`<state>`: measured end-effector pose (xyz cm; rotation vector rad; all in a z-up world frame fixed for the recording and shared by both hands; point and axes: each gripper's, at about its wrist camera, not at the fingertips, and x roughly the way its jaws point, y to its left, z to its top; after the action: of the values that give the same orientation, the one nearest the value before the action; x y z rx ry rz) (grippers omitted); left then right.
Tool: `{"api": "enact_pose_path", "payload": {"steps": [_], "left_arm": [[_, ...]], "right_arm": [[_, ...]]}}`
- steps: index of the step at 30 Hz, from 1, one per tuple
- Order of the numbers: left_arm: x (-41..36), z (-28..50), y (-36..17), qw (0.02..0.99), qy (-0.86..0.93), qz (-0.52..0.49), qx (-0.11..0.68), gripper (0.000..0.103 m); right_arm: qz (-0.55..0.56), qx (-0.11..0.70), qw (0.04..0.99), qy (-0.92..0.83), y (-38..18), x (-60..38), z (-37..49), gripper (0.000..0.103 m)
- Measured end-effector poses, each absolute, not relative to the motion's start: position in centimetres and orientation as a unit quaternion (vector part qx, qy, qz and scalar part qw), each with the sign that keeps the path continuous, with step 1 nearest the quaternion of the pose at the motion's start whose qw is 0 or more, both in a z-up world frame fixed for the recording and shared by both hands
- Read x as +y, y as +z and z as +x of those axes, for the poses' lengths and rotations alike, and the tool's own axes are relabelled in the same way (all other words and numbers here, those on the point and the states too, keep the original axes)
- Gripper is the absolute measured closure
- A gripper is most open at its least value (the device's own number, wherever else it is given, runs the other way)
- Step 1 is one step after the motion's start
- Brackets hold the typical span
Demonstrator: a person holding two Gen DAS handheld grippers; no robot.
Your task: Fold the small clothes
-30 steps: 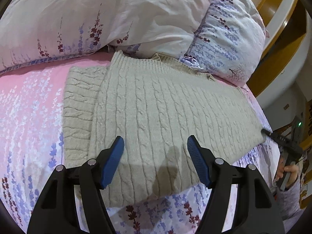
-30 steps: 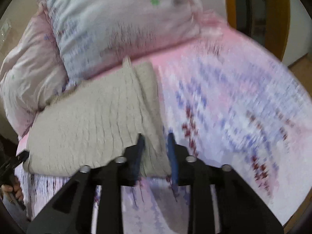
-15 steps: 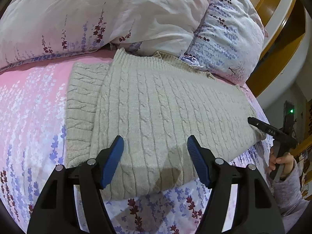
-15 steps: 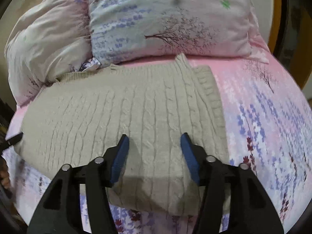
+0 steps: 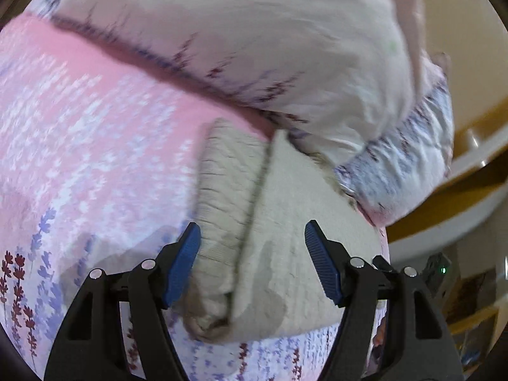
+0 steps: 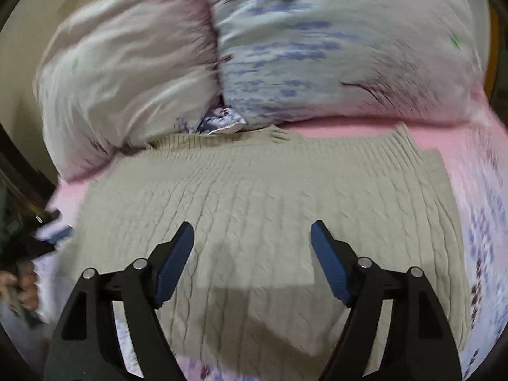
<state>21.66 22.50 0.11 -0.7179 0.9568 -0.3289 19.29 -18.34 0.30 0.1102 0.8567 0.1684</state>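
Note:
A beige cable-knit sweater [image 6: 260, 203] lies folded flat on the pink floral bed sheet [image 6: 489, 209]. In the left wrist view the sweater [image 5: 285, 228] shows its folded end and a ribbed layer tucked beneath at the left. My left gripper [image 5: 252, 260] is open and empty, hovering just above that end of the sweater. My right gripper [image 6: 252, 260] is open and empty above the middle of the sweater's near side. Both views are blurred by motion.
Two floral pillows [image 6: 333, 41] and a bunched duvet [image 6: 120, 73] lie against the sweater's far edge. The pink sheet [image 5: 79, 133] stretches out to the left. A wooden bed frame [image 5: 476, 146] shows at the right. The other gripper and hand [image 6: 28, 254] show at the left edge.
My right gripper has opened wide and swung over the sweater's middle. My left gripper has moved left toward the sweater's folded end, staying open.

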Motion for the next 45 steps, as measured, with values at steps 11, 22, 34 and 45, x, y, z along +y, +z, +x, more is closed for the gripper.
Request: {"api": "enact_pose_path", "payload": {"steps": [11,22,34,45], "left_arm": [[21.5,24.0,-1.4,0.795,-0.158,-0.358,0.463,0.040],[18.8,24.1,-1.0,0.813,-0.138,-0.314,0.470,0.054],[16.9,24.8,-0.6,0.793,-0.153,-0.354,0.472,0.081],[12.1,24.6,4.5,0.765,-0.291,-0.421,0.390,0.083]], "right_arm": [[-0.009,0.415,0.906,0.080,-1.5,-15.3,19.9,0.016],[-0.053,0.422,0.903,0.062,-2.1,-14.2,20.5,0.007],[-0.052,0.424,0.902,0.063,-2.2,-14.1,20.6,0.006],[0.020,0.408,0.908,0.099,-0.4,-17.1,19.2,0.006]]}}
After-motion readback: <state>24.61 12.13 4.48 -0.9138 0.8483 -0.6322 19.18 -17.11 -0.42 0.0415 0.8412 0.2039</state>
